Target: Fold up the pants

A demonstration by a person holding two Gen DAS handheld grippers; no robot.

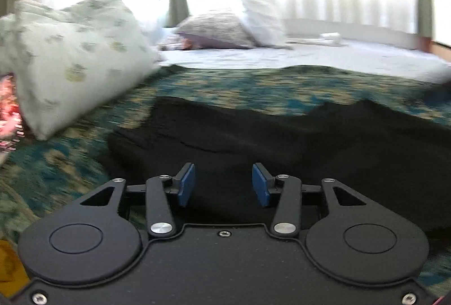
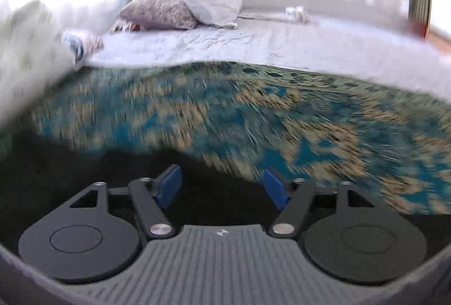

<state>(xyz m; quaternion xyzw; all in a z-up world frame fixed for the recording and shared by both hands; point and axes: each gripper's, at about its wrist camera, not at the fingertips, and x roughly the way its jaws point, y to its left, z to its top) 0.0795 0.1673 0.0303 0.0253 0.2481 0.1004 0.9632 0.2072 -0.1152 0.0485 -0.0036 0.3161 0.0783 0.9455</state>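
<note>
Black pants [image 1: 253, 136] lie spread on a blue and tan patterned bedspread [image 1: 225, 88]. My left gripper [image 1: 224, 183] is open and empty, low over the near part of the pants. In the right wrist view the pants [image 2: 70, 164] fill the lower left, and their edge runs under my right gripper [image 2: 222, 185], which is open and empty. The bedspread [image 2: 282, 121] lies ahead of it. Both views are blurred.
A white pillow with green print [image 1: 73, 59] lies at the left on the bedspread. Two more pillows [image 1: 225, 28] rest on a pale sheet [image 1: 310, 54] further back, also in the right wrist view [image 2: 183, 0]. Curtains and bright windows stand behind.
</note>
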